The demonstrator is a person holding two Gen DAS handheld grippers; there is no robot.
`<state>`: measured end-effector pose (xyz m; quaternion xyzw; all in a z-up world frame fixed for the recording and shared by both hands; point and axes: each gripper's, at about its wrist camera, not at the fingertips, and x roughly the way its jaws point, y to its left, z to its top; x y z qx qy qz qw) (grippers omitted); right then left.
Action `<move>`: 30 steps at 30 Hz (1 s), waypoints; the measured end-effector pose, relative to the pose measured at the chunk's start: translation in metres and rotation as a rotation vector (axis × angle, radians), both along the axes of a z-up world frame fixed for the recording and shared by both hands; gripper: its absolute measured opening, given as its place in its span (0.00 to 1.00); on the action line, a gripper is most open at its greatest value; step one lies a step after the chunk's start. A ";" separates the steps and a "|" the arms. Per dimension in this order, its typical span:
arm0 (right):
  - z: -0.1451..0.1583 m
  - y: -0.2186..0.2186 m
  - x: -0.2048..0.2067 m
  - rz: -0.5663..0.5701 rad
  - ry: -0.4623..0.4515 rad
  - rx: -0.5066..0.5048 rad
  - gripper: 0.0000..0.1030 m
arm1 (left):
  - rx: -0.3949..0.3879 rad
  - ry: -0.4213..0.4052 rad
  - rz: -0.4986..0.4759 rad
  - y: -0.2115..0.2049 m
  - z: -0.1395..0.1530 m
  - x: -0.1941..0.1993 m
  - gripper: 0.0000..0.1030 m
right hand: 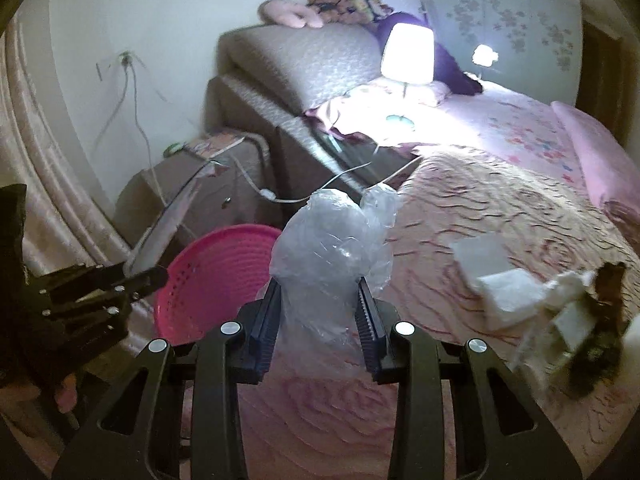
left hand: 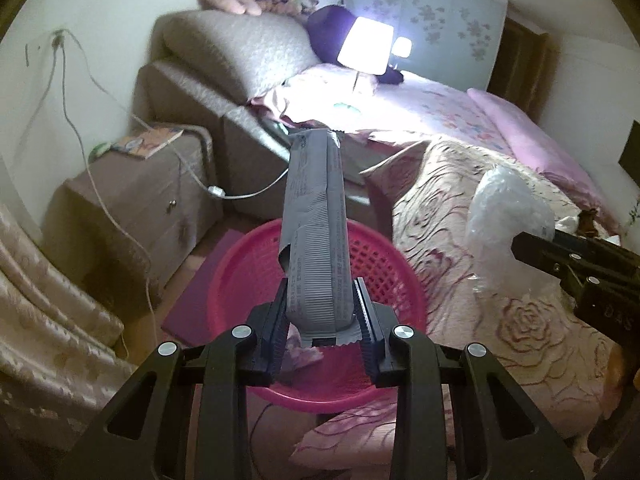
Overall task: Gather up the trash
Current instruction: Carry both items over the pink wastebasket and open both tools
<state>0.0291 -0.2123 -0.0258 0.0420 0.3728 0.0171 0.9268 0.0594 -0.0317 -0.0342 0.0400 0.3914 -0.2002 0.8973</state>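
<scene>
My left gripper (left hand: 320, 312) is shut on a long silver foil wrapper (left hand: 314, 216), which sticks out forward above the pink plastic basket (left hand: 384, 264) on the floor beside the bed. In the right wrist view my right gripper (right hand: 318, 304) is shut on a crumpled clear plastic bag (right hand: 332, 240), held over the bed edge just right of the pink basket (right hand: 212, 276). The left gripper (right hand: 120, 284) with the silver wrapper (right hand: 168, 220) shows at the left of that view. The right gripper (left hand: 576, 264) and its clear bag (left hand: 508, 208) appear at the right of the left wrist view.
White tissues (right hand: 504, 280) and a brown scrap (right hand: 604, 292) lie on the rose-patterned bedspread (right hand: 480, 200). A brown nightstand (left hand: 132, 200) with a book and cables stands beside the headboard. A lit lamp (left hand: 366, 46) stands on the bed. A curtain (left hand: 40, 312) hangs at the left.
</scene>
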 end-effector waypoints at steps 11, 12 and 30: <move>-0.019 0.028 0.032 0.062 0.047 -0.015 0.35 | 0.035 0.050 0.042 0.008 -0.028 0.015 0.28; -0.021 0.031 0.035 0.069 0.054 -0.013 0.35 | 0.035 0.053 0.045 0.009 -0.029 0.015 0.29; -0.029 0.028 0.033 0.050 0.066 0.030 0.50 | 0.037 0.065 0.088 0.014 -0.033 0.019 0.58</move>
